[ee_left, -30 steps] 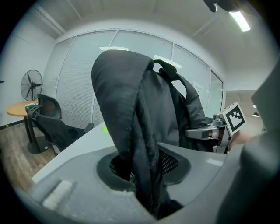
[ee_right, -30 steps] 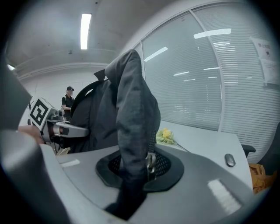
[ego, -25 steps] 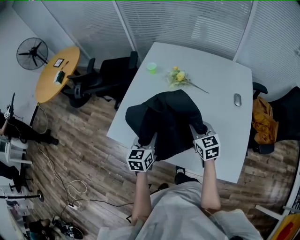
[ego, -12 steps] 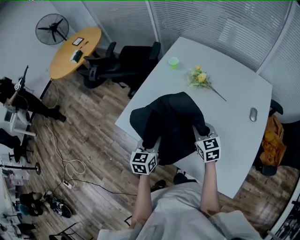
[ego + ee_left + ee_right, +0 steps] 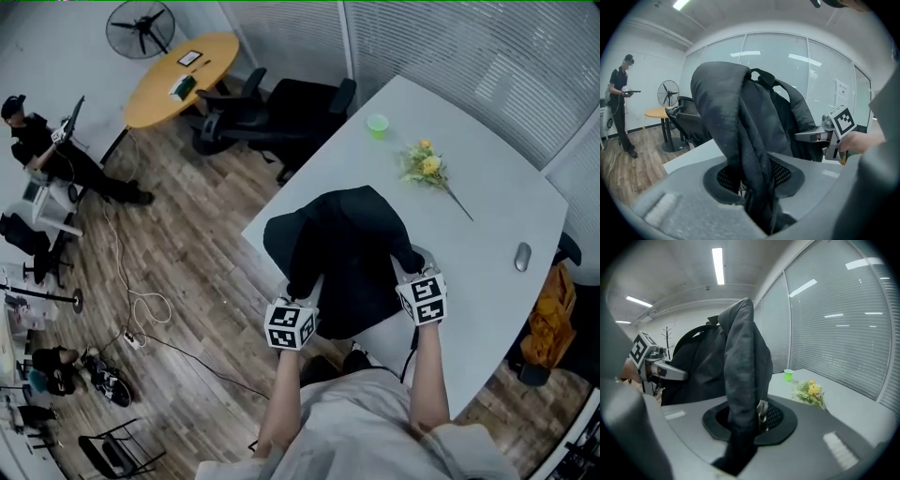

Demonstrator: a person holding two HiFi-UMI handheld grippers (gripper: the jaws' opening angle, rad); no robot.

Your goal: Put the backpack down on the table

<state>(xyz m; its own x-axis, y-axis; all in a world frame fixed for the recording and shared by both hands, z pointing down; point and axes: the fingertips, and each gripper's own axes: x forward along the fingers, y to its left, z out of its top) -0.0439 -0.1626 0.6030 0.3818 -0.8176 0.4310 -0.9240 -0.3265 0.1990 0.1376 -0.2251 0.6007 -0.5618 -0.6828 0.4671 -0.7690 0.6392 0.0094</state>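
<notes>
While the black backpack (image 5: 342, 248) hangs over the surface (image 5: 487, 253) edge, the left hand-held gripper (image 5: 302, 284) and right hand-held gripper (image 5: 410, 261) each clamp 1 strap (image 5: 757, 187).

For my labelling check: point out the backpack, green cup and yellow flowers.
backpack (image 5: 345, 242), head view, its dark body.
green cup (image 5: 378, 125), head view, its open top.
yellow flowers (image 5: 427, 165), head view, the blooms.

— Where do we have our arms?
— Our left forearm (image 5: 283, 394) and right forearm (image 5: 427, 370) reach forward side by side at the worktop's (image 5: 487, 225) near edge.
— And the jaws?
— Our left gripper (image 5: 302, 283) is clamped on one backpack strap (image 5: 752, 159), our right gripper (image 5: 406, 261) on the other strap (image 5: 740, 404). Both point slightly downward.
</notes>
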